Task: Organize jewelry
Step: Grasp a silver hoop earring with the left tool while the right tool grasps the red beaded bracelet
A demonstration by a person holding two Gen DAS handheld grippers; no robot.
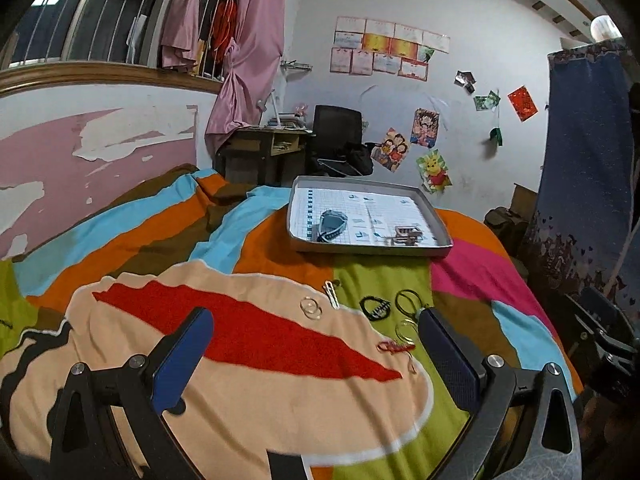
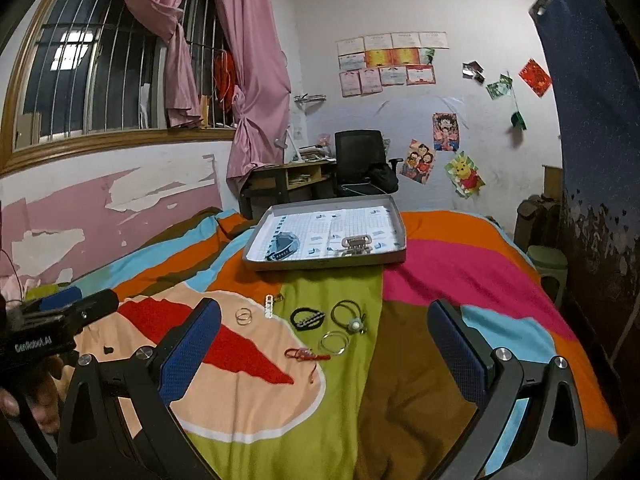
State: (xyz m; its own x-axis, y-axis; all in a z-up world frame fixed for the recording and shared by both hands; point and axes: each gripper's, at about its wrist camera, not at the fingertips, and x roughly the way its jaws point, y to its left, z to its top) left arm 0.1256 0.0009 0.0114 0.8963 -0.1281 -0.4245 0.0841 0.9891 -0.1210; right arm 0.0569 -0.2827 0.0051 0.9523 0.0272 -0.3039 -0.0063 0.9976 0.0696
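Note:
Several small pieces lie on the colourful bedspread: clear rings (image 2: 244,315), a white clip (image 2: 269,305), a black hair clip (image 2: 306,318), a black hair tie with a pale bead (image 2: 349,315), a clear bangle (image 2: 334,342) and a red cord bracelet (image 2: 306,354). They also show in the left wrist view: rings (image 1: 311,306), black clip (image 1: 375,309), red cord (image 1: 394,347). A grey tray (image 2: 394,220) farther back holds a blue-grey item (image 2: 285,245) and a metal clasp piece (image 2: 356,245). My left gripper (image 1: 316,330) and right gripper (image 2: 324,330) are open and empty above the bedspread.
The bed fills the foreground, with a peeling pink wall to the left. A desk (image 2: 288,178) and black office chair (image 2: 360,156) stand beyond the bed. A green stool (image 2: 548,260) and a blue curtain (image 2: 592,120) are at the right. The left gripper's body (image 2: 52,320) shows at left.

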